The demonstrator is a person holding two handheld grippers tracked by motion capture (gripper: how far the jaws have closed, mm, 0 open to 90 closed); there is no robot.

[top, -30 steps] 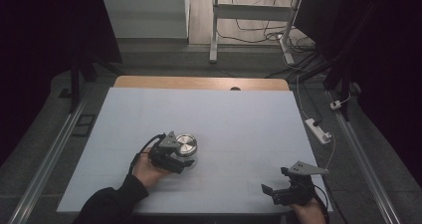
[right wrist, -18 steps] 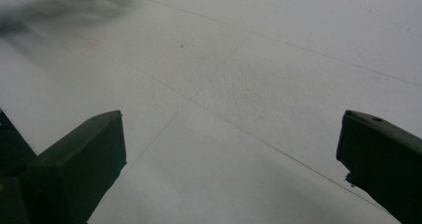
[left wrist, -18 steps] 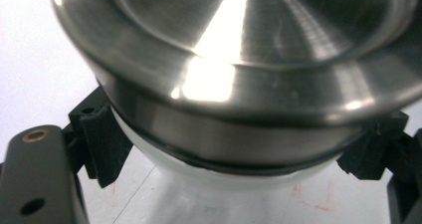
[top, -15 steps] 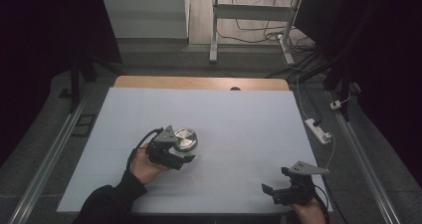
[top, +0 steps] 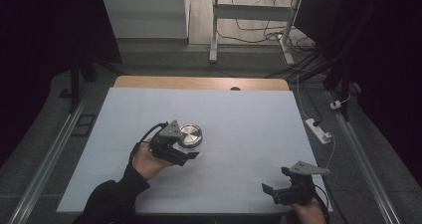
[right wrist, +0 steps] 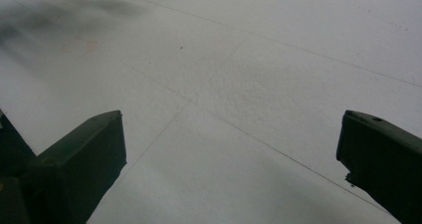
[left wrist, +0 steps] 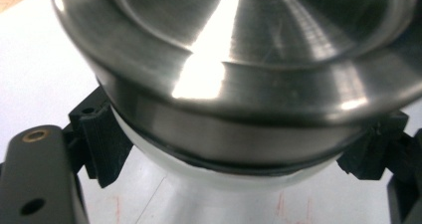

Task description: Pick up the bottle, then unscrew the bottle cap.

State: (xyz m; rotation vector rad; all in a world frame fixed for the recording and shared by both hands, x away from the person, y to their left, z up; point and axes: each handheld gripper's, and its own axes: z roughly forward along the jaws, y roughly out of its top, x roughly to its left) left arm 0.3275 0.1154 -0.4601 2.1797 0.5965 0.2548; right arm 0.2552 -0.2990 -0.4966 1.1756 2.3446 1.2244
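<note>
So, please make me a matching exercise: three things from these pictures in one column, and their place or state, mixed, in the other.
Things:
1. left gripper
2. right gripper
3. metal lid

States:
a. shiny and round, between two jaws
b. jaws wide apart, holding nothing
c. jaws closed on the sides of a round thing

Pairs: 1-c, 2-b, 3-a

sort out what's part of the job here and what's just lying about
In the job:
- round metal container, with a jaw pad at each side of it
- left gripper, around that container
- right gripper, open over the white table

Lying about:
- power strip on the floor
- cables under the far desk
</note>
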